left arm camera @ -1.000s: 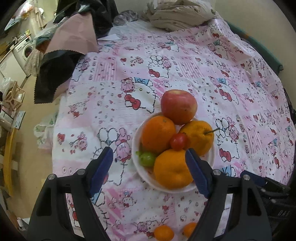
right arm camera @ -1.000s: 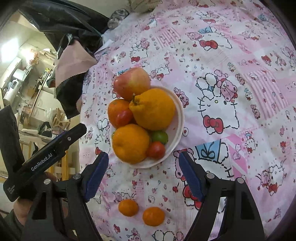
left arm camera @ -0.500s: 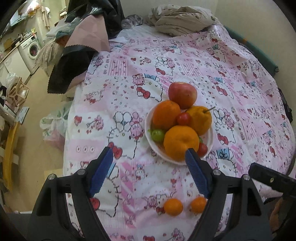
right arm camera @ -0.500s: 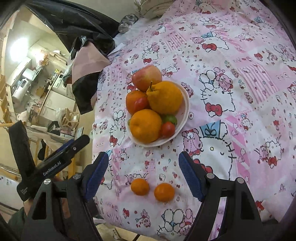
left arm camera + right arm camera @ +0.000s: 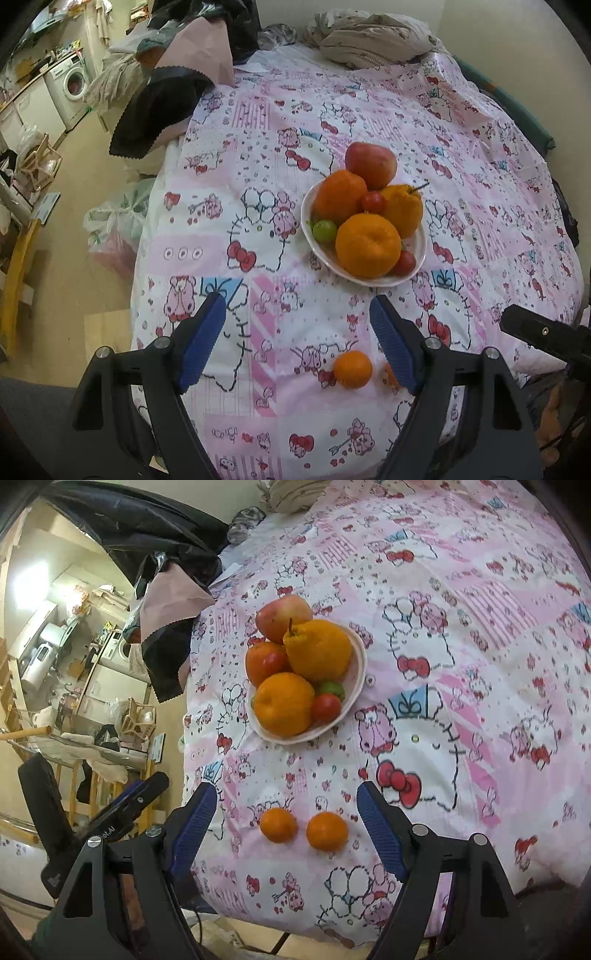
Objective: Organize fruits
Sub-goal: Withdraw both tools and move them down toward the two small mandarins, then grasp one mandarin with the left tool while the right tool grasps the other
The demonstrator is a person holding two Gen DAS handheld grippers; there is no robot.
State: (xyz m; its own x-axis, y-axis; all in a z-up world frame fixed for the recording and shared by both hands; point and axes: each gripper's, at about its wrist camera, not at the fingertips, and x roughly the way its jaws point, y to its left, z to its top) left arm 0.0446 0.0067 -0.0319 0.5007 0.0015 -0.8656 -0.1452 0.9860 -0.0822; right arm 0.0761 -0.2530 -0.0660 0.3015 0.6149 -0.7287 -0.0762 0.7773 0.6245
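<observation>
pink cartoon-print cloth (image 5: 280,110) covers the table; white bowl (image 5: 357,672) near its middle holds one apple (image 5: 370,164), three large oranges, two red tomatoes and one green fruit (image 5: 324,231). two small mandarins lie apart from the bowl near the front edge: both clear in the right view (image 5: 279,824) (image 5: 327,830), one half hidden behind a finger in the left view. left gripper (image 5: 297,345) and right gripper (image 5: 286,827) both stand with jaws apart, empty. only the left view shows the washing machine (image 5: 72,83).
</observation>
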